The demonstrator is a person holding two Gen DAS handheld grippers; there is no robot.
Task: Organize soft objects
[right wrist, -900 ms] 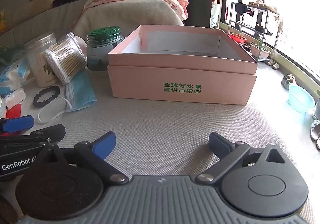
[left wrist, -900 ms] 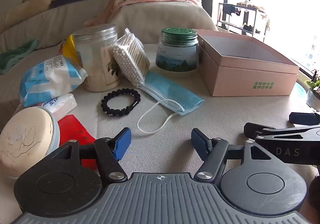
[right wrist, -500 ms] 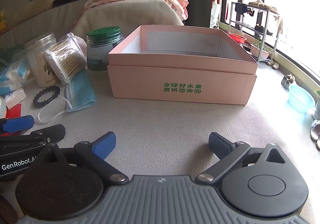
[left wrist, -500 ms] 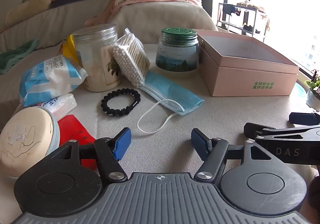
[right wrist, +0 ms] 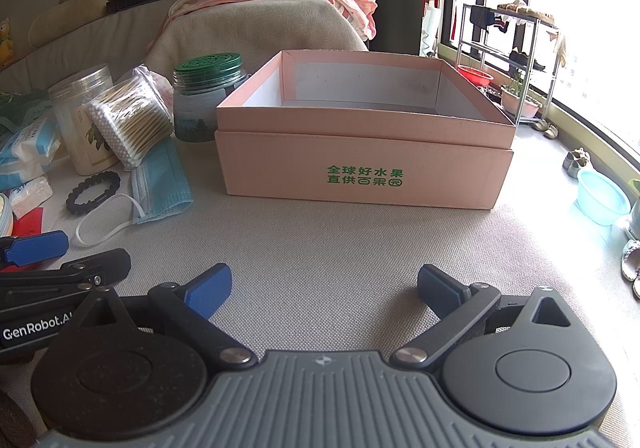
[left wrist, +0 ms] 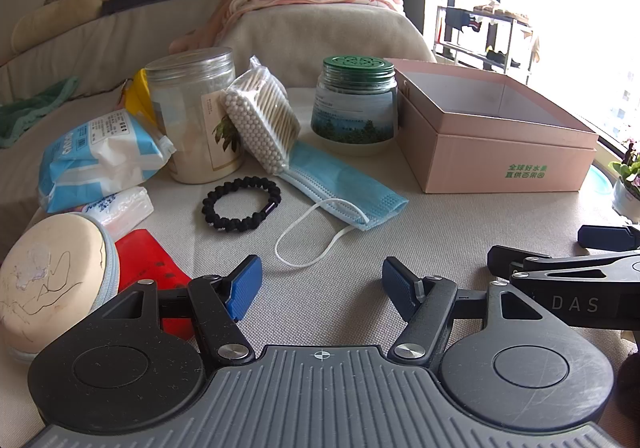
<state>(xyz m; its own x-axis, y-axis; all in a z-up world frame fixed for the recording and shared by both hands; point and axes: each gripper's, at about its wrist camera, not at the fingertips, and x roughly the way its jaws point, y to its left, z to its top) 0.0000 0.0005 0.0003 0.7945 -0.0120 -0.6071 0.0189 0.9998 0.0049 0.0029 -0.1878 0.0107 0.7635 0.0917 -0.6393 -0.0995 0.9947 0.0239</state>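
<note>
Woven beige fabric covers the table [left wrist: 440, 232], a coarse, flat surface. On it lies a pale blue pleated face mask [left wrist: 340, 184], soft and rectangular, with a thin white ear loop [left wrist: 308, 244] curling out from its near end. A clear bag of cotton swabs [left wrist: 260, 124] rests on the mask's far end and leans against a tall clear plastic jar [left wrist: 196, 116] holding white powder. Just left of the mask sits a black beaded bracelet [left wrist: 240, 204], a knobbly ring. A squat jar with a green perforated lid [left wrist: 354, 104] stands behind the mask, and beside it, to the right, is an open pink cardboard box [left wrist: 500, 164] with green printed characters on its side. Further left lie a crinkly blue and white tissue pack [left wrist: 96, 156], a round cream case [left wrist: 44, 280] and a flat red packet [left wrist: 148, 268].

The left gripper [left wrist: 322, 288] sits low over the table with its blue ribbed pads spread wide, holding nothing; the mask's loop lies just ahead, slightly to its left. The right gripper [right wrist: 324, 288] is likewise spread wide and holds nothing, facing the box, with the mask well off to its left.
</note>
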